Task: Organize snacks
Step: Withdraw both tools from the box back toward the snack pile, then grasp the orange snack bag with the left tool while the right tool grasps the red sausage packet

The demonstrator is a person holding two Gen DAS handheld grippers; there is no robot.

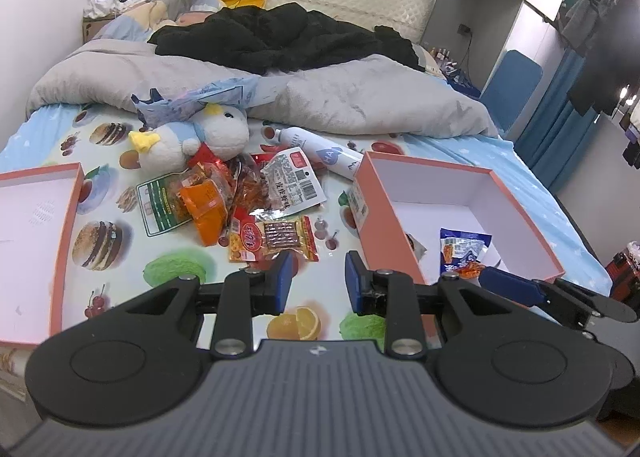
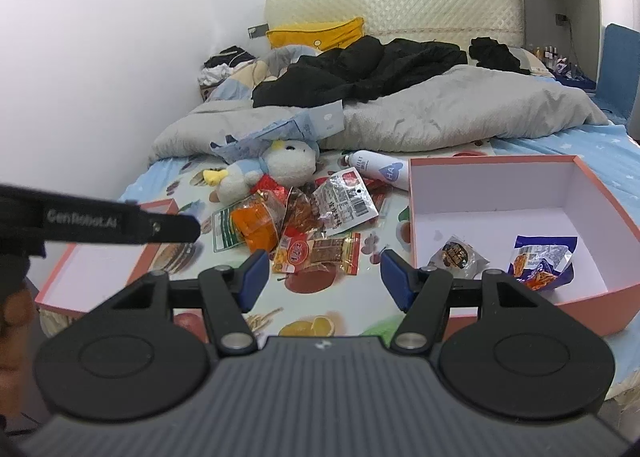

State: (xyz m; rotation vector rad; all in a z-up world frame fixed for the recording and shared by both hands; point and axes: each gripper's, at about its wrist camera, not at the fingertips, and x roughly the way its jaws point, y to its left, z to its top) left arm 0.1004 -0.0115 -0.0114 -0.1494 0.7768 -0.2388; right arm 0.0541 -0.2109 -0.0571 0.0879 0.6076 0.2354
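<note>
We hold both tongs empty: left tongs (image 1: 319, 281) narrow, right tongs (image 2: 325, 279) wider. Crinkly foil snacks (image 1: 256, 209) heap on the bed's (image 1: 120, 241) glossy printed sheet; two packets (image 2: 540, 261) lie in the rectangular cardboard box (image 2: 500, 193).

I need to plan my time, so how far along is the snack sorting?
Early. Two packets already lie in the pink box. Both grippers, left and right, are open and empty. The snack pile on the bed remains.
</note>
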